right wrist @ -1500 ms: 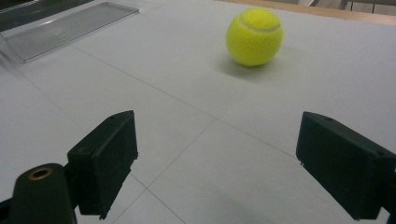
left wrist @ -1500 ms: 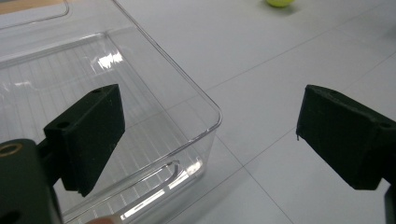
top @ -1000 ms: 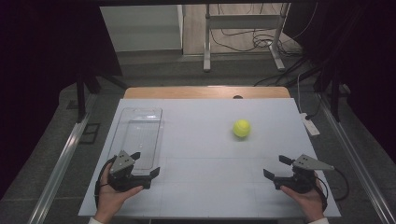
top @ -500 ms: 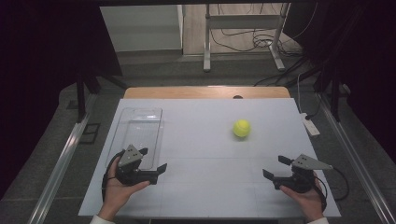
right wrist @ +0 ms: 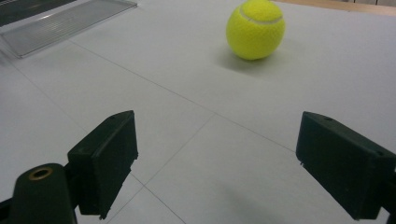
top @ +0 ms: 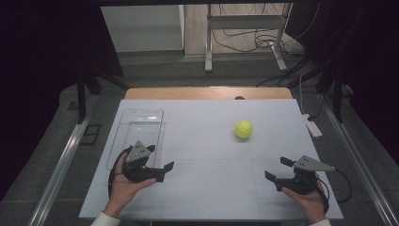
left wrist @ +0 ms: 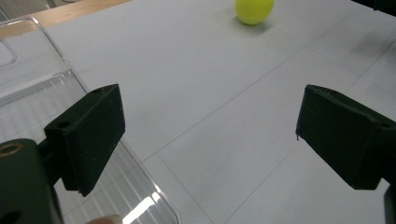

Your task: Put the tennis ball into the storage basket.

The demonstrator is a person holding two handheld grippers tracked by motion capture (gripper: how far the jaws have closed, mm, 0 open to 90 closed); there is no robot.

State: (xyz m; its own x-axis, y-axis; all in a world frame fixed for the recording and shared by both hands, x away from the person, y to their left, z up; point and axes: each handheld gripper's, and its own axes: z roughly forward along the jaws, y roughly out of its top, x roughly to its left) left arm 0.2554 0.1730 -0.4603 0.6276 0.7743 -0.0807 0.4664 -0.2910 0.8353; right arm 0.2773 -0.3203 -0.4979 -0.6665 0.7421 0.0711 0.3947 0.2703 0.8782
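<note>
Sitting alone in the upper right part of the high view, on the white table top point(top: 207, 141): a round yellow-green felt tennis ball point(top: 243, 129), well apart from both tools. Lying at the left of that view: a clear, ribbed, rectangular plastic tray point(top: 141, 127), its near end partly covered by the left gripper point(top: 160, 165).

Hovering at the lower left, gripped in a hand point(top: 123, 186) coming in from the bottom edge, with the wrist and a white cuff cut off there. Pointing rightward across the frame, jaws spread wide with nothing between them. Showing in the left gripper view as two black blocks at the left and right edges, bare table between; the tennis ball point(left wrist: 254, 10) cropped by the top edge, the tray point(left wrist: 42, 88) running off the left side, its transparent rim hard to trace against the table.

Resting at the lower right of the high view: the right gripper point(top: 278, 169), likewise released and grasping nothing, its hand point(top: 308, 197) partly cut by the bottom edge. Appearing whole in the upper middle of the right gripper view: the ball point(right wrist: 255, 29), with the tray point(right wrist: 65, 21) cropped at the upper left.
</note>
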